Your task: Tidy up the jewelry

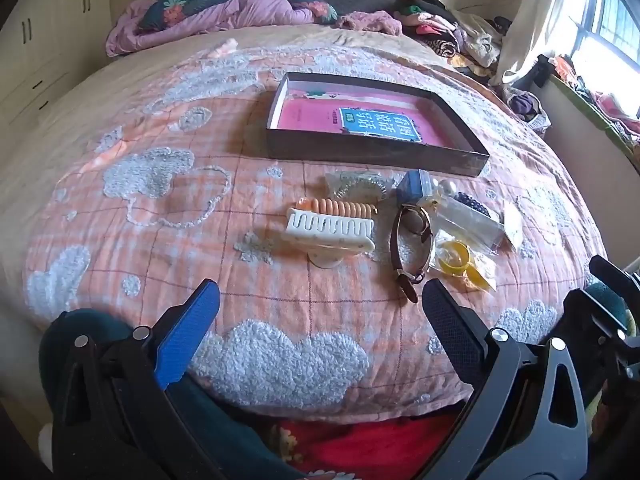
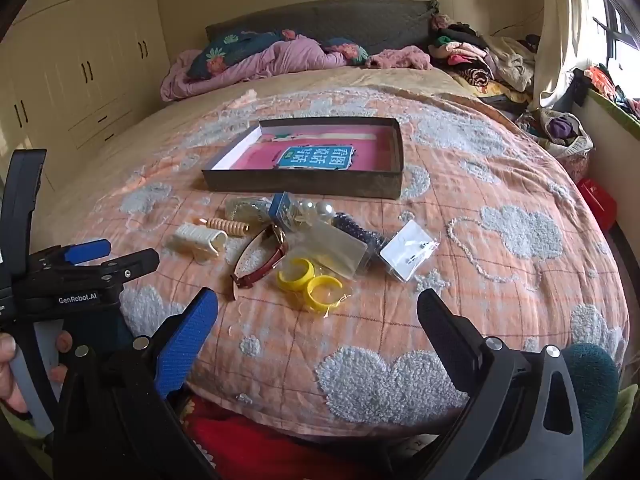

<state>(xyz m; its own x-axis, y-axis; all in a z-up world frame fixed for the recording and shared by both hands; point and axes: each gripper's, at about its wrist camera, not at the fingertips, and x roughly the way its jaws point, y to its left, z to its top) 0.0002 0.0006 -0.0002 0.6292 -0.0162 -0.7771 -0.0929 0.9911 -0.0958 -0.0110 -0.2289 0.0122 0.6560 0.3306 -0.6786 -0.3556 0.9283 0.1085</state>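
Bedspread [image 2: 500, 184]: peach check, grey tufted clouds. Box [image 2: 304, 186]: dark walls, pink lining. Bangles [image 2: 310, 280]: yellow. Watch strap [image 2: 266, 268]: brown.

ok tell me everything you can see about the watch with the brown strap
The brown-strapped wristwatch lies on the peach checked quilt, unbuckled, its strap curved into an open loop. The strap looks like reddish-brown leather with a pale underside; the round case looks gold-toned. Its case end lies against the pile of clear plastic bags, beside the yellow rings. Neither claw touches it.

left gripper [image 1: 320, 312] jaws wide apart, right gripper [image 2: 318, 320] likewise, both tilted downward
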